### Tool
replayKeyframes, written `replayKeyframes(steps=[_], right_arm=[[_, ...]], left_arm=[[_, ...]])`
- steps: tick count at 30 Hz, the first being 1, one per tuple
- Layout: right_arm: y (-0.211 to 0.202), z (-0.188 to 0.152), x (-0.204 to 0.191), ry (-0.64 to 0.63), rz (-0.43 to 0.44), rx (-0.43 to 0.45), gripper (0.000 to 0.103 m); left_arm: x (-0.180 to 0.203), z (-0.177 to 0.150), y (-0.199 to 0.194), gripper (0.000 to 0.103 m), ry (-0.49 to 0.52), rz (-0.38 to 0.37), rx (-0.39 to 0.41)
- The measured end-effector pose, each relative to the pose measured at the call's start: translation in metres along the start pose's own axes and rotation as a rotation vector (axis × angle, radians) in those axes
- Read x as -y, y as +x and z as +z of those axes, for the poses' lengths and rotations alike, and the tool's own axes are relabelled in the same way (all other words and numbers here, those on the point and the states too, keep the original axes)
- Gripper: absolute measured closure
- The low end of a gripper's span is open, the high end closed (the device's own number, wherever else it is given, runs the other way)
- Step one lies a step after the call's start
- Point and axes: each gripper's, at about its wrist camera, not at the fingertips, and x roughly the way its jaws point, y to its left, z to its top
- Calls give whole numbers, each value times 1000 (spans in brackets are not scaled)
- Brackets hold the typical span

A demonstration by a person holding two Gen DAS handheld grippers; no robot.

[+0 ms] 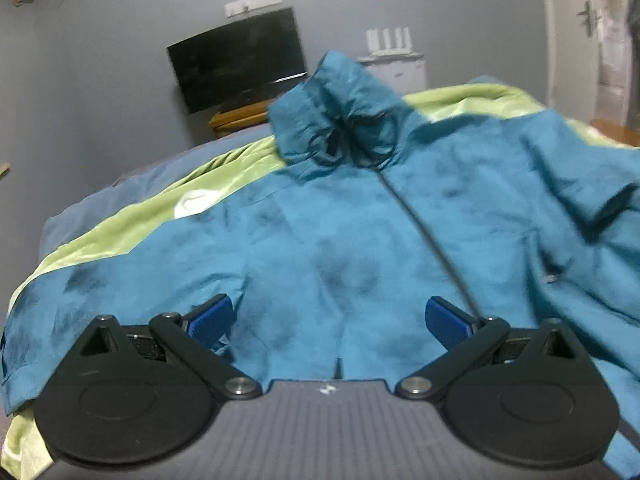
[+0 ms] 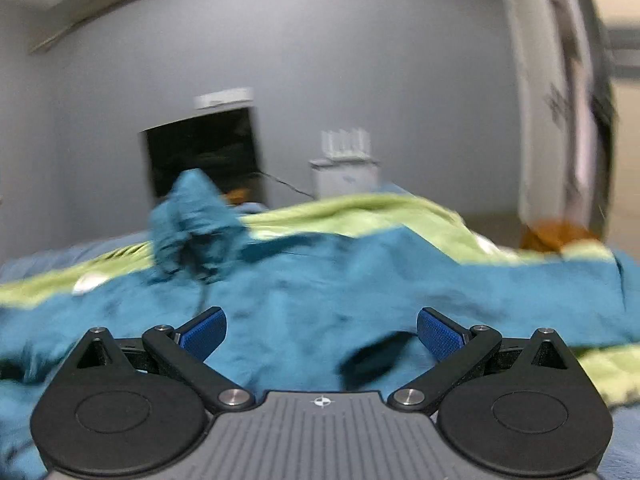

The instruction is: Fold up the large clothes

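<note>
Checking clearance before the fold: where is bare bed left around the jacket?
A bare strip of blue sheet lies beyond the jacket's green shoulder band, toward the TV. The jacket covers everything nearer both grippers.

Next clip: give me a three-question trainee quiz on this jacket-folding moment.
1. True or false: the left gripper is shut on the jacket.
2. Which colour band runs along the jacket's shoulders? A red B light green C white
3. Fill in: the jacket's front zip is ____.

Key: 1 false, both the left and the right gripper stand open; 2 B; 3 closed.
</note>
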Motion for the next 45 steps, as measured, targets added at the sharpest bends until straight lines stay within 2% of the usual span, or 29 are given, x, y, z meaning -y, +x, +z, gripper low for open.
replayKeyframes(steps=[4,6,9,12,14,17,18,19,20,23,25,27,29,31,35,37,40,43,45], right_arm=[[11,8,90,293,43,-26,0],[22,3,122,392,5,-63,1],[39,-10,159,497,-65,-113,9],[53,-26,181,633,-83,-143,18],[59,-35,191,688,-103,-144,20],[67,-43,203,725,-108,-104,23],[71,-41,207,724,-107,-80,27],[79,-39,206,705,-124,-56,39],[82,-34,208,670,-146,-36,44],[95,-20,209,537,-182,23,56],[107,-6,206,434,-258,36,75],[115,6,201,400,-305,53,92],[120,23,186,347,-303,80,95],[121,44,156,226,-281,125,97],[115,81,81,27,-158,227,99],[115,94,37,-42,-62,263,99],[111,96,-35,-143,108,286,99],[108,80,-104,-237,294,261,99],[112,61,-143,-281,412,202,99]], left_arm=[[2,-24,36,0,-45,-72,-89],[3,-39,52,0,-58,-118,-157],[2,-56,70,0,-101,-169,-246],[-3,-64,77,0,-152,-188,-268],[-6,-65,78,0,-174,-204,-278],[-4,-66,83,0,-158,-189,-309],[-2,-65,84,0,-147,-183,-313],[-1,-63,85,0,-138,-179,-317],[0,-63,86,0,-129,-175,-320],[-2,-63,93,0,-134,-175,-344],[-6,-65,98,0,-157,-181,-358],[-9,-66,103,0,-173,-188,-371],[-10,-67,106,0,-181,-193,-379],[-7,-67,109,0,-149,-186,-387],[-8,-68,109,0,-138,-192,-389],[-7,-68,108,0,-130,-183,-378],[-9,-67,105,0,-145,-163,-347],[-16,-66,101,0,-186,-158,-303],[-19,-66,100,0,-205,-165,-289]])
